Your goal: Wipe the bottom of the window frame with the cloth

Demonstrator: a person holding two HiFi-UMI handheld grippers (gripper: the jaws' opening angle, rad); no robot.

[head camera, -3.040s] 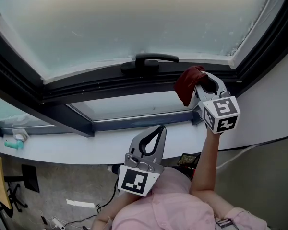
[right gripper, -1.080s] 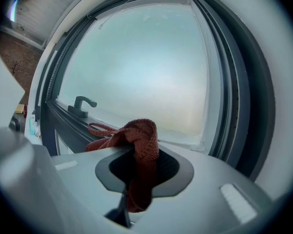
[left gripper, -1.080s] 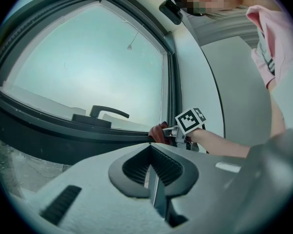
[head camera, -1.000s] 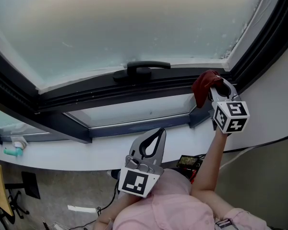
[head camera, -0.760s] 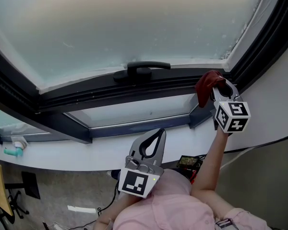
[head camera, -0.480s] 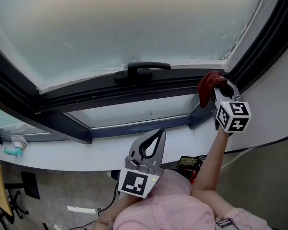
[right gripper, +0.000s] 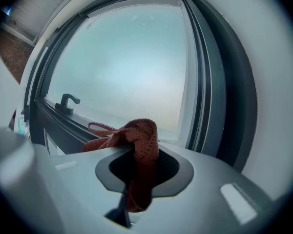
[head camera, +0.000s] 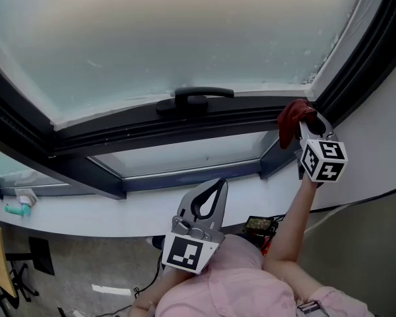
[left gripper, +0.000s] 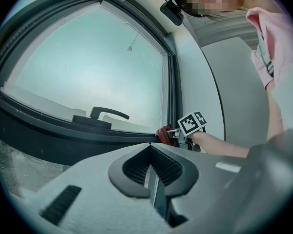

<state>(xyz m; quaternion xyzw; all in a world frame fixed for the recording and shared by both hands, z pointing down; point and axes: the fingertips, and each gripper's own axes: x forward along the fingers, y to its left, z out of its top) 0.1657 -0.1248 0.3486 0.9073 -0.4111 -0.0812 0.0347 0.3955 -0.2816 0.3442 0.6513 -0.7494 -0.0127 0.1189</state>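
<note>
Head view shows the right gripper (head camera: 306, 123) pinching a red cloth (head camera: 289, 119) at the right corner of the window frame's (head camera: 152, 125) bottom rail, right of the handle (head camera: 195, 98). The left gripper (head camera: 218, 183) hangs low near the person's chest, its jaws pressed together on nothing.

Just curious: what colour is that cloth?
Dark red cloth, clearest in the right gripper view.

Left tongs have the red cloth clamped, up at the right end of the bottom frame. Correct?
No: the right tongs clamp the red cloth, per the right gripper view. The left tongs are shut and empty. The rest holds.
</note>
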